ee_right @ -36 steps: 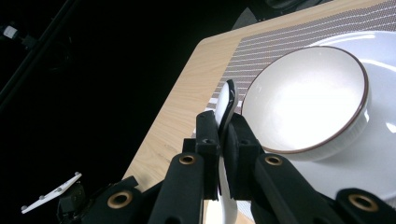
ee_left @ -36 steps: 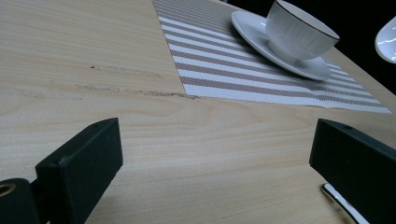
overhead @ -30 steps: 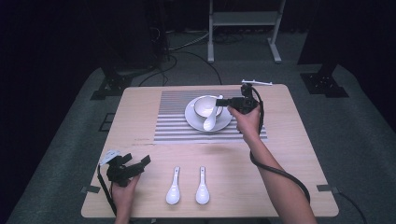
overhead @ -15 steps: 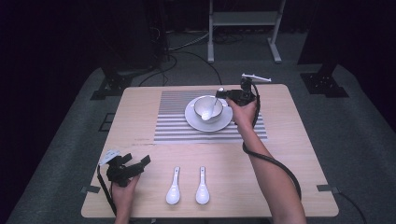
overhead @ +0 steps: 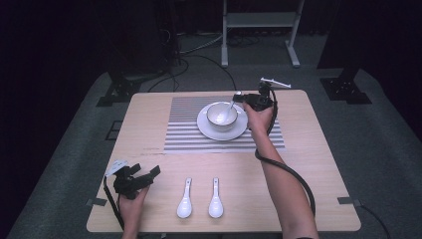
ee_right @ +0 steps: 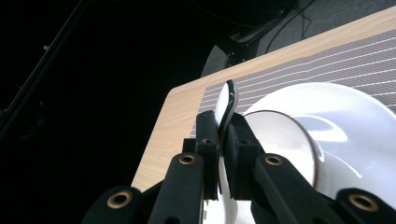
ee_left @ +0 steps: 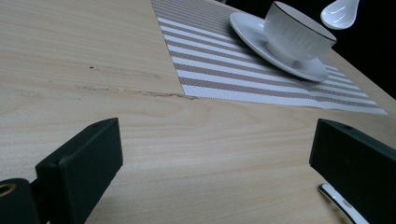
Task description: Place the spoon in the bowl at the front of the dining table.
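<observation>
Three white spoons are in play on the wooden table (overhead: pixel 308 164): two lie side by side near the person's edge, the left spoon (overhead: pixel 184 205) and the right spoon (overhead: pixel 215 204), bowls toward the person and handles pointing away, while the third spoon (overhead: pixel 230 110) is in the grasp of the right gripper (overhead: pixel 241 98). That gripper's black jaws are clenched on the spoon's handle, seen edge-on between the pads in the right gripper view (ee_right: pixel 225 112), and the spoon slants down from the jaws so that its bowl end sits over the inside of the cup (overhead: pixel 221 114). Whether the spoon touches the cup's floor I cannot tell. The cup is white with a thin dark rim and stands upright in the middle of a white saucer (overhead: pixel 209 131), which rests on a striped placemat (overhead: pixel 199 142) toward the far side of the table. The right hand (overhead: pixel 259 117) holds its gripper just beside the saucer's right edge, with the cable looping back along the forearm. The left gripper (overhead: pixel 155 172) sits low near the table's left front corner, well apart from the cup, its jaws released and standing wide with only bare wood between them in the left gripper view (ee_left: pixel 215 158). In that view the cup (ee_left: pixel 299 35) and saucer (ee_left: pixel 252 30) appear far off, and the handle tip of the left spoon (ee_left: pixel 337 203) shows just by the right-hand jaw.
</observation>
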`<state>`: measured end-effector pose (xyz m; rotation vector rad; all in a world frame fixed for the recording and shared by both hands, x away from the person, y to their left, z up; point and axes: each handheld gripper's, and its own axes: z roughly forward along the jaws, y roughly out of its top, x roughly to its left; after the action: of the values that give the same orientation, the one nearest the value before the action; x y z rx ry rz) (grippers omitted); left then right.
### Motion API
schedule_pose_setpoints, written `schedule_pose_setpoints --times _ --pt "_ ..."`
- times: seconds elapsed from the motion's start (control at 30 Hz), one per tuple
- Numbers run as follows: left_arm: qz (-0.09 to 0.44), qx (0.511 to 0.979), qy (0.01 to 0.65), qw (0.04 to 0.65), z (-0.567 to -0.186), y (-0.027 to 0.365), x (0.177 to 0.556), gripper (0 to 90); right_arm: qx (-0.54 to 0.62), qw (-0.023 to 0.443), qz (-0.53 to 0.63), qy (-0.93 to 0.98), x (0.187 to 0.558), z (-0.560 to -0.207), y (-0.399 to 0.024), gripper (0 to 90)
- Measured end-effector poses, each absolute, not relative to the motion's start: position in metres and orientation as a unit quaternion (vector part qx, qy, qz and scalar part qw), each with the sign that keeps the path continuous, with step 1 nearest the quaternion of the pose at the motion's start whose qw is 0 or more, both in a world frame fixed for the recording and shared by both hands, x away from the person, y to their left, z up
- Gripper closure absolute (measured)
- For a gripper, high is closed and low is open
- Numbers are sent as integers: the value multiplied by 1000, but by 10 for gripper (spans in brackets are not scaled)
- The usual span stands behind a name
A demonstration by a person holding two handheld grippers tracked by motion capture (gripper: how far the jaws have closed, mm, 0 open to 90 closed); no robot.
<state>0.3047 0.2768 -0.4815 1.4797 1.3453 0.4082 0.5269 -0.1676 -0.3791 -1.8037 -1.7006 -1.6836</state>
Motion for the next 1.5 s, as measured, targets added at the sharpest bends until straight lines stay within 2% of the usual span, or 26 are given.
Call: schedule_pose_setpoints --times 0.5,0.77,1.5 --pt "171 618 562 523 -482 276 305 13 -607 77 -565 -554 525 -397 -174 845" --pt "171 618 561 523 -482 276 305 12 -612 64 -555 -559 525 -400 -176 845" --pt "171 618 562 523 -482 277 305 12 -623 78 -515 -584 528 -428 -174 835"
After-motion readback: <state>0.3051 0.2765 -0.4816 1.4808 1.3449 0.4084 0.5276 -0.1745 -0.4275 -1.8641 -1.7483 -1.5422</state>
